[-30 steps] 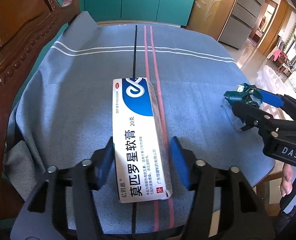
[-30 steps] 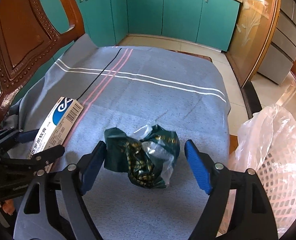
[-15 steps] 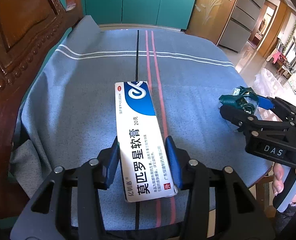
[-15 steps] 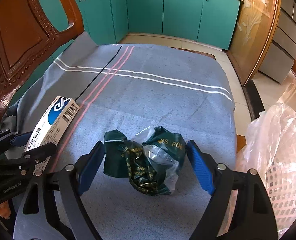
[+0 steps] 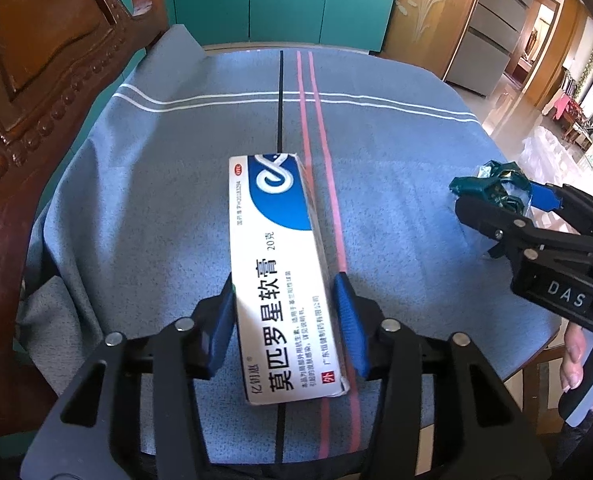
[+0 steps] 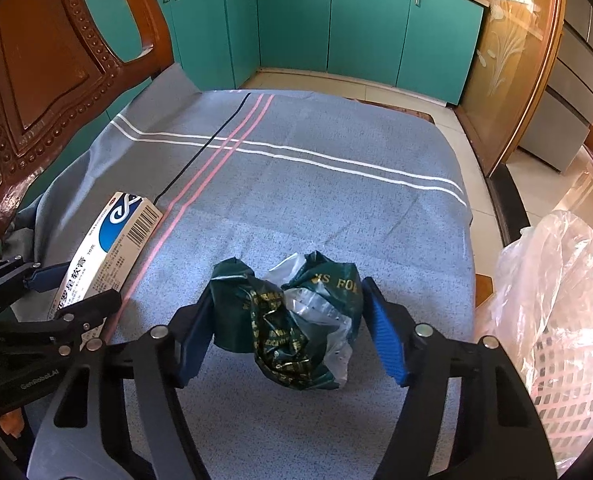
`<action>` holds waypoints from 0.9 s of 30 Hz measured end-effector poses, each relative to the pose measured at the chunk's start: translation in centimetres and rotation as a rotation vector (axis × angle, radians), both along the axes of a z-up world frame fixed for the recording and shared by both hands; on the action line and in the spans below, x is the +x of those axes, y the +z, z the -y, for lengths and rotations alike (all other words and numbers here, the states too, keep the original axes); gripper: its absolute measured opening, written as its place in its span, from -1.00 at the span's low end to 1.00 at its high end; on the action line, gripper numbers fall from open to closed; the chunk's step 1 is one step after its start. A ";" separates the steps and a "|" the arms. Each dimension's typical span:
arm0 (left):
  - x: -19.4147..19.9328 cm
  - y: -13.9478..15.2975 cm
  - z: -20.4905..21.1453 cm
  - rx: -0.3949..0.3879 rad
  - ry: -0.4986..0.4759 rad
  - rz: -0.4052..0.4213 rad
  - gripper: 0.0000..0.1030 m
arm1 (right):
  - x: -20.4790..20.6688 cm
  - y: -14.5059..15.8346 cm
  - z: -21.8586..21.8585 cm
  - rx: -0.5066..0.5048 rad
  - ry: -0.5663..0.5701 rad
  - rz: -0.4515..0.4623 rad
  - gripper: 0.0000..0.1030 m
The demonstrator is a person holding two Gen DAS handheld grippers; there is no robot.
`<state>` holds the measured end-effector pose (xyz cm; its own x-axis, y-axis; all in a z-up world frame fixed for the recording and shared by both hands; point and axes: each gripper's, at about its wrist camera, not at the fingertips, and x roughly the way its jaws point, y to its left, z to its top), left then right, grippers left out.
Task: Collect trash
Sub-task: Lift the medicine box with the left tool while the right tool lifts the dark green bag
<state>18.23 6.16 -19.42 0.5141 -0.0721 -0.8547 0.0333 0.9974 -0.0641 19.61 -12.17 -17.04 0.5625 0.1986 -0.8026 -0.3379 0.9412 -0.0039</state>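
A white and blue ointment box [image 5: 282, 268] lies on the blue-grey tablecloth [image 5: 176, 184]. My left gripper [image 5: 284, 324] is shut on the near end of the box, its blue pads [image 5: 346, 324] pressing both long sides. The box also shows in the right wrist view [image 6: 108, 248]. A crumpled dark green and clear plastic wrapper [image 6: 296, 320] lies near the cloth's right edge. My right gripper [image 6: 288, 332] straddles the wrapper, its left pad touching it and its right pad [image 6: 384, 336] at the wrapper's edge. The wrapper also shows in the left wrist view [image 5: 496, 184].
A carved wooden chair back [image 6: 52, 60] stands at the left of the table. A white lattice basket lined with a clear plastic bag [image 6: 564, 320] stands right of the table. Teal cabinets [image 6: 336, 24] line the far wall.
My left gripper has closed from wide open onto the ointment box. My right gripper's jaws have narrowed around the green wrapper.
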 end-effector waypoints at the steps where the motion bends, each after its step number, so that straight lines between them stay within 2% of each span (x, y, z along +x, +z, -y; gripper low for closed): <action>1: -0.1 0.1 0.0 -0.005 0.000 0.004 -0.12 | 0.0 0.1 0.1 0.005 -0.001 0.000 0.31; 7: -0.7 1.5 -0.3 0.004 0.017 0.068 -0.13 | -0.5 1.0 0.6 0.019 -0.011 0.027 0.29; 11: -1.4 2.9 0.2 0.039 0.017 0.119 -0.13 | -0.9 2.1 0.9 0.022 -0.017 0.056 0.29; 21: -2.3 3.8 0.4 0.062 0.029 0.135 -0.13 | -1.4 1.2 1.4 0.004 -0.027 0.038 0.29; 27: -4.1 7.0 0.4 0.077 0.065 0.222 -0.13 | -2.5 4.3 3.1 0.060 -0.047 0.112 0.29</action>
